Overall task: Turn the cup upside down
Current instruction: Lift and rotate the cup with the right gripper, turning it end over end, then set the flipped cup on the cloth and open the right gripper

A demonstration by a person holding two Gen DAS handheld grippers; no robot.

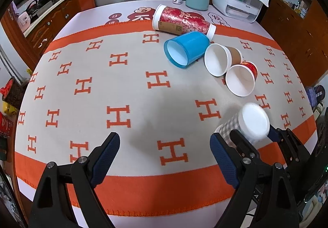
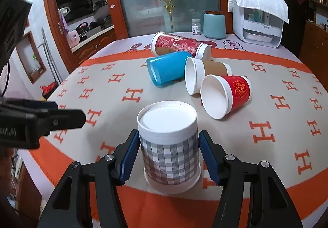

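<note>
Checked paper cup (image 2: 170, 146): stands mouth-down on the tabletop (image 2: 266, 166), near its front edge, white base up, on the H-patterned cloth (image 2: 131, 94). Flip looks done, judging by the base showing on top.

Handling, by judgement: thin paper, very light, walls give under squeeze; dry sleeve should offer fair friction. Best held mid-wall on opposite sides, lightly; a hard pinch would dent it, and a knock would topple it.

Right tongs (image 2: 169, 156): blue pads flank the cup left and right at mid-height, just beside or barely touching the wall; cannot tell whether they grip or have let go.

Left tongs (image 1: 165, 158): spread wide, nothing between them, hovering over bare cloth; cup (image 1: 249, 125) sits off to their right.

Four other cups lie on their sides further back, well apart
</note>
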